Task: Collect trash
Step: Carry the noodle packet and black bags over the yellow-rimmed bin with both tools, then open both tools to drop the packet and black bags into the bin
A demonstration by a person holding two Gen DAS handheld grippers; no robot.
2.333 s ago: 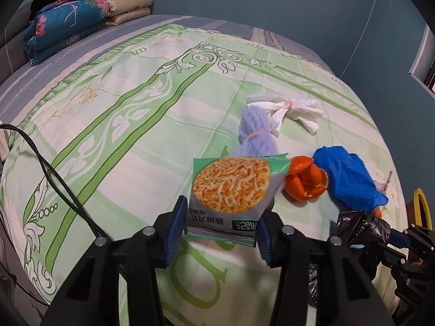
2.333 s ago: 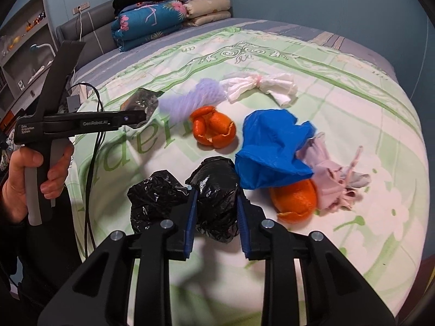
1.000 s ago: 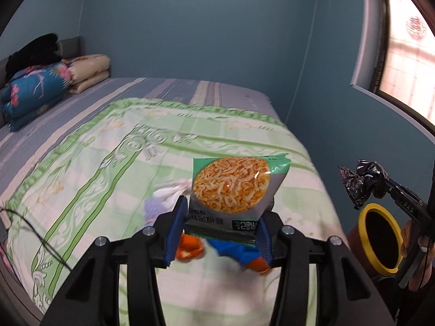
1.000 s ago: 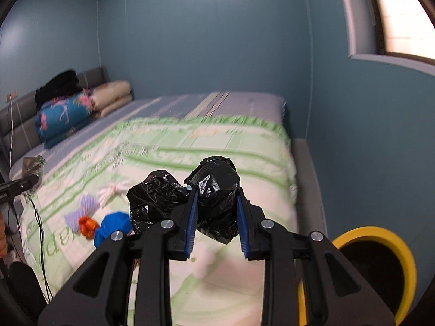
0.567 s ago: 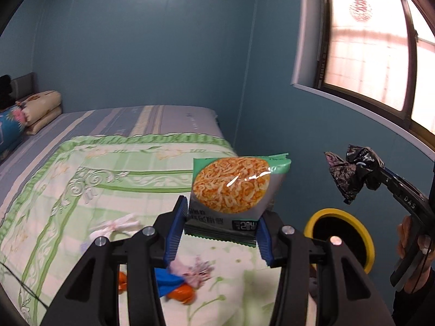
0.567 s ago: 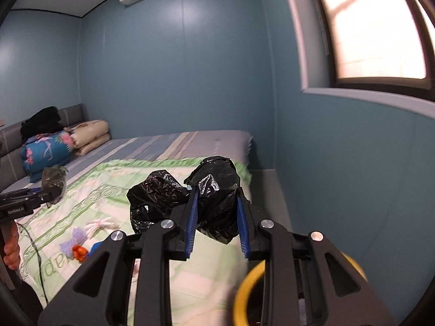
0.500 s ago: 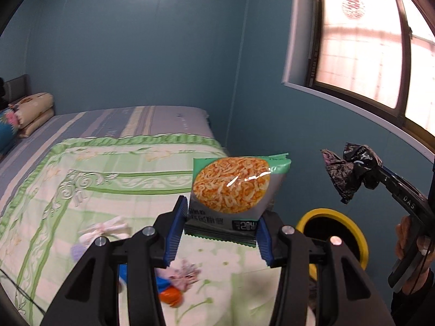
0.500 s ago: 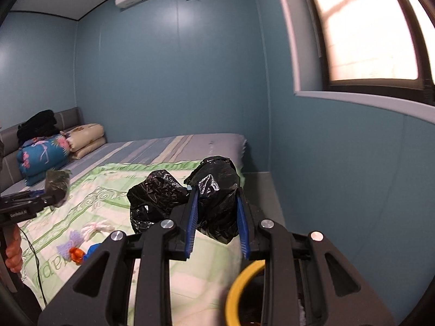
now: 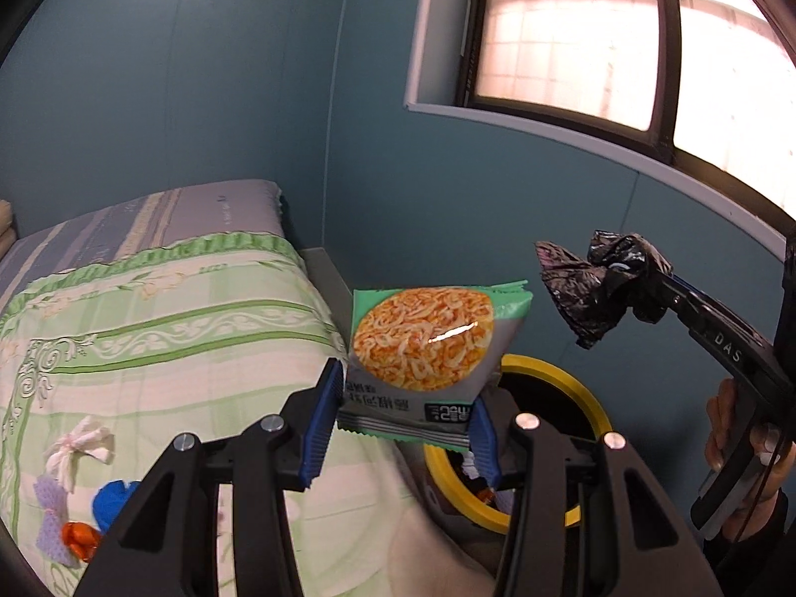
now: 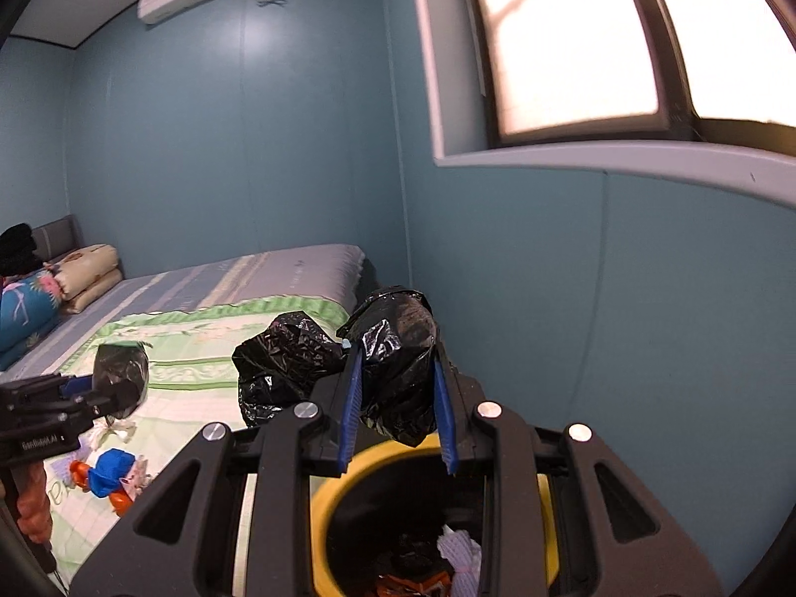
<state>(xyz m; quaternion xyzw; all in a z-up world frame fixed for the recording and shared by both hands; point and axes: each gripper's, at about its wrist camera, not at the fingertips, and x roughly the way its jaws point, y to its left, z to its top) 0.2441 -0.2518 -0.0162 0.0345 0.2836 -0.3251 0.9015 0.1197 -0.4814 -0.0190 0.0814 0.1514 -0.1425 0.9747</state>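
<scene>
**Inspector:** Currently, what do you hold, and where?

**Operator:** My left gripper is clamped on a green noodle packet, raised beside the bed with the yellow-rimmed bin just behind and below it. My right gripper is clenched on a crumpled black plastic bag, poised above the bin's mouth, where some trash already lies.

**Inspector:** Risks?

**Operator:** I judge three. The packet is not yet squarely over the opening; released now, it is light and flat and could glide onto the rim or the floor. One lobe of the black bag hangs outside my right jaws toward the bed, so it may snag on a pad or drape over the rim when I let go. Both tools are heading for one opening and could collide.

**Inspector:** Remaining items?

**Operator:** A blue bag, orange peel and knotted white tissue lie on the quilt.

**Inspector:** Legible markings?

**Operator:** "DAS" shows on the right tool's body in the left view. The packet's lower print looks Korean; I cannot read it. Lettering on the left tool is too blurred.
</scene>
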